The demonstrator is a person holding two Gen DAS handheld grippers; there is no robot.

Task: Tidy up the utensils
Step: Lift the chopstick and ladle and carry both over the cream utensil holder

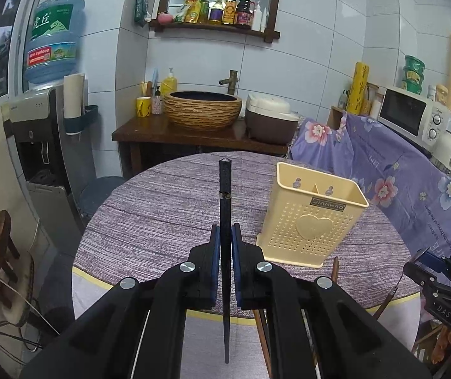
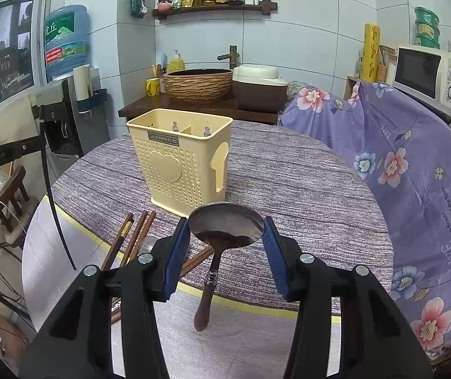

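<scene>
Utensils: black chopstick (image 1: 225, 208), spoon (image 2: 225, 227), brown chopsticks (image 2: 130, 240).
Black chopstick: clamped in left gripper (image 1: 224, 240), upright between pads, thick end up, held above tabletop (image 1: 149, 208).
Spoon: bowl pinched between pads of right gripper (image 2: 226, 237), handle hanging down.
Brown chopsticks: loose on tabletop, near front edge, just beside caddy base.
Cream caddy (image 1: 313, 218): upright, two compartments, both apparently empty.
Handling advice: centre black chopstick over one compartment, keep vertical, lower narrow tip past rim before release; avoid divider, avoid nudging light caddy.

A home kitchen: microwave (image 1: 414, 115), rice cooker (image 1: 271, 121), condiment bottles (image 1: 230, 9).
</scene>
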